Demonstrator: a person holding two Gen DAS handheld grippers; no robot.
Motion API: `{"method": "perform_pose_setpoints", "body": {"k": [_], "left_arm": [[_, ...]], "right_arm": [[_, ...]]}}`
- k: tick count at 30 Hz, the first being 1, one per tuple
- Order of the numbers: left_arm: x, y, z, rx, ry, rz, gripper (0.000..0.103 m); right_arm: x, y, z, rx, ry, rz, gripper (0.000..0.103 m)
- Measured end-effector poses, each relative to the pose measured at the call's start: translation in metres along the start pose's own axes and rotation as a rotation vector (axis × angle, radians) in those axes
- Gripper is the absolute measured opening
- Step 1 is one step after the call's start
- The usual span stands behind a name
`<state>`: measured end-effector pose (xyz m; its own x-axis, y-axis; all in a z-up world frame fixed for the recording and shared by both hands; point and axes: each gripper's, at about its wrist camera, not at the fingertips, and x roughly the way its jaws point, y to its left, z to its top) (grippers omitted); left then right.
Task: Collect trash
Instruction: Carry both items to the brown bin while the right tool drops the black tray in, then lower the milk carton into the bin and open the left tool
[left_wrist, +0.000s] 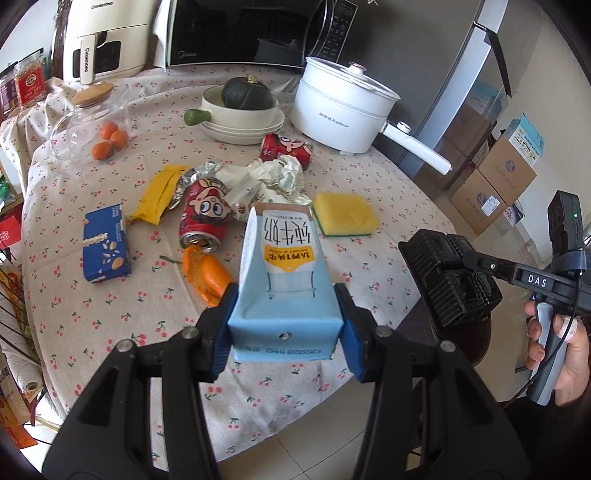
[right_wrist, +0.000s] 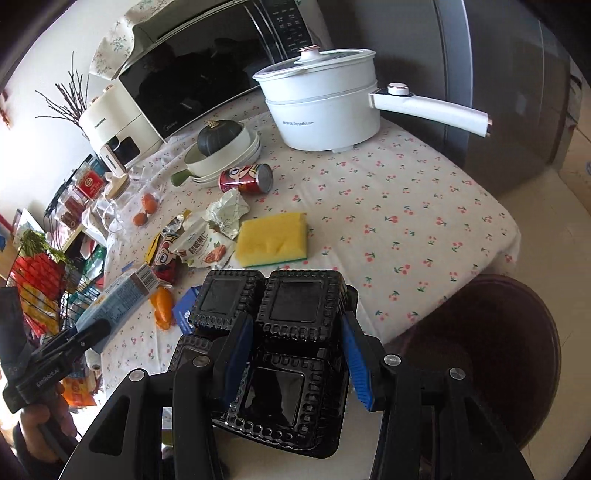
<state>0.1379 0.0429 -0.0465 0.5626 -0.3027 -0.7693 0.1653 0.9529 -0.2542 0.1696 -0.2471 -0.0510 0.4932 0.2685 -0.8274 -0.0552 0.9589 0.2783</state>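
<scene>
Two grippers are each clamping a piece of trash above the near edge of the cherry-print cloth-covered counter (left_wrist: 110, 306). The left gripper (left_wrist: 284, 325) fingers are pressing, partly closed, on a pale blue milk carton (left_wrist: 284, 280), just nearer than the yellow rectangular sponge (left_wrist: 345, 214). The right gripper (right_wrist: 295, 354) fingers are gripping a black ridged plastic tray (right_wrist: 295, 314), nearer than that sponge (right_wrist: 273, 240). Crushed red drink cans (left_wrist: 203, 218) and crumpled foil (left_wrist: 280, 177) are lying beside the sponge.

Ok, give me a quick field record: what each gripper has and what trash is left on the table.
left gripper: shut on milk carton
right gripper: shut on black plastic tray
cans left: one by the bowls, one by the foil
other trash: crumpled foil, yellow wrapper, orange peel, blue box
non-trash nearby: sponge, white pot
</scene>
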Motion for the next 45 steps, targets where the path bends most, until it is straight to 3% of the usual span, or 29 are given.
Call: {"method": "perform_pose_setpoints", "body": {"k": [9,16,25,28,35,45], "left_arm": [[0.018,-0.083,-0.013,0.158,0.012,-0.084,0.052],[0.032,-0.125,-0.026,0.272,0.03,-0.114,0.052],[0.05,-0.158,-0.038,0.349,0.052,-0.138,0.052],[0.055,-0.17,-0.041,0.378,0.05,-0.159,0.052],[0.07,-0.204,-0.05,0.465,0.055,-0.224,0.052],[0.109,-0.25,-0.064,0.53,0.135,-0.302,0.052]], "right_arm": [[-0.037,-0.087,-0.029,0.107,-0.026,-0.126,0.049],[-0.035,-0.139,-0.047,0.175,-0.006,-0.215,0.05],[-0.012,-0.162,-0.059,0.181,0.029,-0.25,0.053],[-0.01,-0.172,-0.064,0.199,0.034,-0.264,0.068],[-0.039,-0.185,-0.076,0.202,0.008,-0.273,0.072],[-0.08,-0.207,-0.101,0.188,-0.028,-0.32,0.074]]}}
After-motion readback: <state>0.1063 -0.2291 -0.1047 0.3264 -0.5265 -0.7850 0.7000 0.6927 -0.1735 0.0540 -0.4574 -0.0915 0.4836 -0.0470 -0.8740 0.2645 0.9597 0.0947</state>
